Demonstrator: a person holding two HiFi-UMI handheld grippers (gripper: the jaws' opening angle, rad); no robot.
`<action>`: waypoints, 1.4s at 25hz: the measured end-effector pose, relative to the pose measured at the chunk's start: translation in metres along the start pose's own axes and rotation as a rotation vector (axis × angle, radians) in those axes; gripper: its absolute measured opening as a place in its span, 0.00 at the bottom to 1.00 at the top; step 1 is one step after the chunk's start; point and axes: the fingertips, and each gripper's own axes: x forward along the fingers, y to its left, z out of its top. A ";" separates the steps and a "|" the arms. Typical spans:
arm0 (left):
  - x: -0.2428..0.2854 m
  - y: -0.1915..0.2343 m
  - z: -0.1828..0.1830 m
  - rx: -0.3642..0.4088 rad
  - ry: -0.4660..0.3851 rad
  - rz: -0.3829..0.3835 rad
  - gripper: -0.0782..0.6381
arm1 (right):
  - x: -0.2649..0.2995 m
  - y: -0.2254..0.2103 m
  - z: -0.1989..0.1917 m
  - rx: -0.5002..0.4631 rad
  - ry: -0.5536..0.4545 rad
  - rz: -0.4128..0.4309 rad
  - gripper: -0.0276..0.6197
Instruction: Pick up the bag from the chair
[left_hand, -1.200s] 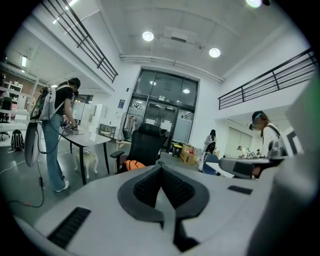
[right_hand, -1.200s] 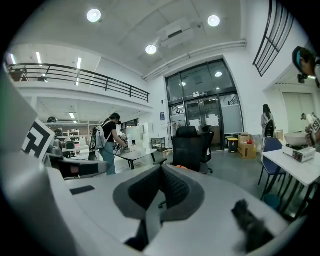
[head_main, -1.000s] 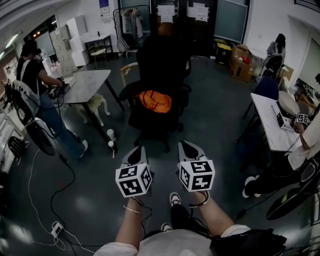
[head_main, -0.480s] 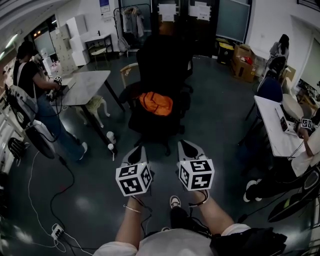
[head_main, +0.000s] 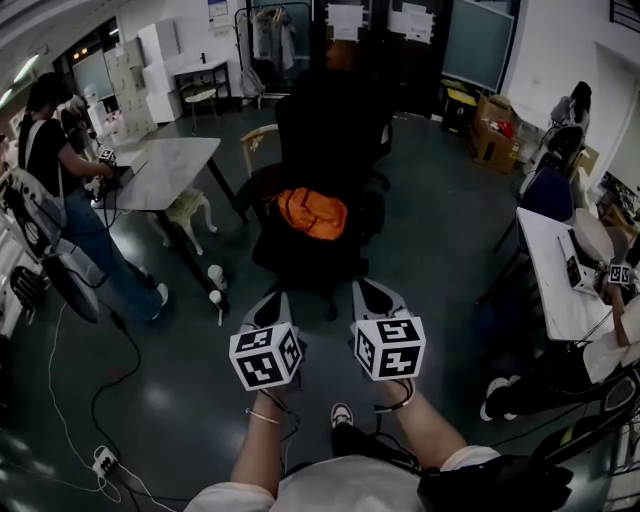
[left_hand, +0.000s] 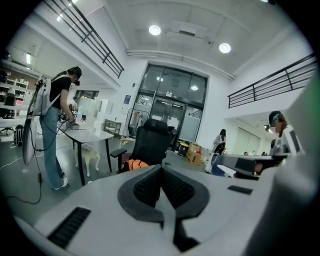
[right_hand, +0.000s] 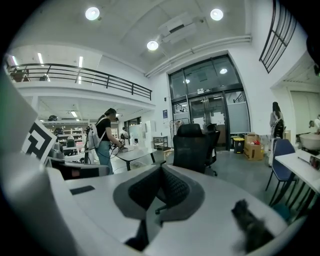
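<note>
The orange bag (head_main: 312, 212) lies on the seat of the black chair (head_main: 322, 120), straight ahead of both grippers and well apart from them. The left gripper (head_main: 271, 303) and right gripper (head_main: 371, 296) point slightly downward side by side on outstretched forearms, each with its jaws together on nothing. Open floor (head_main: 430, 230) flanks the chair, bounded by the near desk (head_main: 175, 165) at left and the far desk (head_main: 545, 255) at right.

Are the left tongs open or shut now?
Shut: in the left gripper view the left tongs have pads pressed together, nothing between.
</note>
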 end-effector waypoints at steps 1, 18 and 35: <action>0.007 0.000 0.002 0.000 0.002 0.003 0.13 | 0.006 -0.004 0.002 0.001 0.000 0.002 0.09; 0.106 -0.013 0.044 0.057 0.013 0.034 0.13 | 0.089 -0.069 0.033 0.035 -0.019 0.034 0.09; 0.185 -0.014 0.065 0.061 0.005 0.068 0.13 | 0.158 -0.116 0.054 0.010 -0.024 0.070 0.09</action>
